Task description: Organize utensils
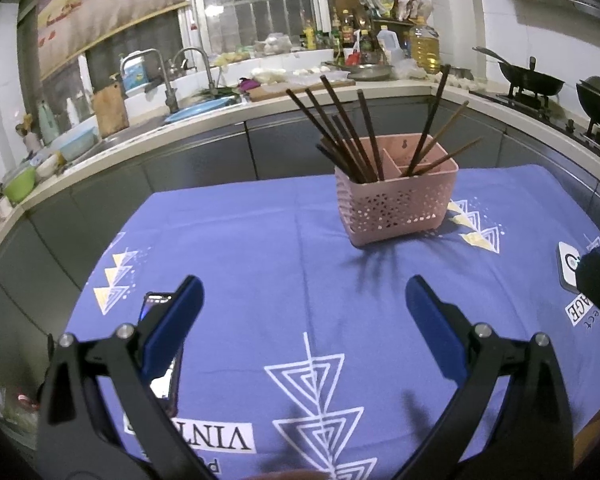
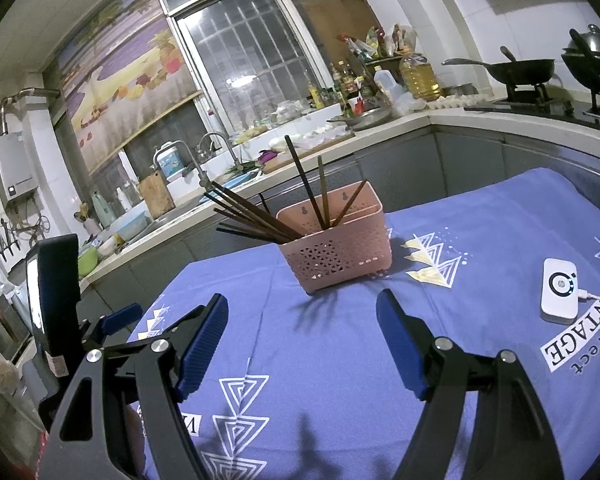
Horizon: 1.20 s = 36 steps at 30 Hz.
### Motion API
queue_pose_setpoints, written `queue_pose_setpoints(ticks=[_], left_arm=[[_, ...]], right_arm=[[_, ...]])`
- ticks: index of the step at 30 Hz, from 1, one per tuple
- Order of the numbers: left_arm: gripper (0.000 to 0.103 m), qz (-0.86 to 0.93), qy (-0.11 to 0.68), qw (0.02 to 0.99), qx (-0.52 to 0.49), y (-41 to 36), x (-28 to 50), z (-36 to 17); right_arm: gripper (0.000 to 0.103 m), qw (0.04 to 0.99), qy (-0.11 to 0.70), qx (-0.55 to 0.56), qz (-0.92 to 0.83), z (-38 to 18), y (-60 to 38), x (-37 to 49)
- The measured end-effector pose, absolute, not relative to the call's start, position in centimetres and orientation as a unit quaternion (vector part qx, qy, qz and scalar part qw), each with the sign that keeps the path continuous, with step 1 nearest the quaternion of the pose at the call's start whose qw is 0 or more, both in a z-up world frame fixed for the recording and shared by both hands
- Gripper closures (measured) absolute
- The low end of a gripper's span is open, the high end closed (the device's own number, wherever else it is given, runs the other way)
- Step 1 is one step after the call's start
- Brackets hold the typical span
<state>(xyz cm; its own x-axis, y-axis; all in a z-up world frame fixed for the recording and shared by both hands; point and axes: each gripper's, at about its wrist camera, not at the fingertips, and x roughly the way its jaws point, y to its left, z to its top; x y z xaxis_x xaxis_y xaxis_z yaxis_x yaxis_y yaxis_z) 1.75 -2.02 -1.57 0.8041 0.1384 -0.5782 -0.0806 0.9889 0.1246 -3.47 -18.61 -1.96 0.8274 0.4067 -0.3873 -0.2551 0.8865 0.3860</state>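
1. Blue-padded left gripper fills the near foreground of the left wrist view; fingers spread wide, nothing between them, hovering above the cloth.
2. Phone lies on the cloth just behind the left finger, screen lit; probably recording kit, not a utensil.
3. Right gripper likewise released, empty, hanging over the cloth short of the basket; both parked back, likely waiting to start or between picks.
4. Pink perforated basket sits upright toward the far edge of the table, split into compartments.
5. Dark chopsticks fan out of the left compartment, leaning left; a few more chopsticks lean right from the right compartment; mixed tones, so sorting may not be finished; no loose utensils seen on the cloth.
6. White device with a cable lies on the cloth to the right, well apart from the basket.
7. Blue tablecloth with white triangle prints covers the table; flat, mostly bare.
8. Kitchen behind: sink and faucets left, barred window centre, oil bottles, woks on the stove right; counter cluttered.
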Motion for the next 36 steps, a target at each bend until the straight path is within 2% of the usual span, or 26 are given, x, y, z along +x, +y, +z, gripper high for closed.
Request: queue_pose_setpoints(ticks=[15,36], left_arm=[[0.006,0.056,0.313,0.947,0.046,-1.8,1.9,-1.8],[0.006,0.053,0.313,0.947,0.054,-1.9,1.8,-2.2]], right_arm=[[0.027,0.941,0.236,0.171,0.169,-2.2,-16.9,-6.4],[0.027,0.941,0.239,0.173,0.169,-1.8,-17.1,-5.9]])
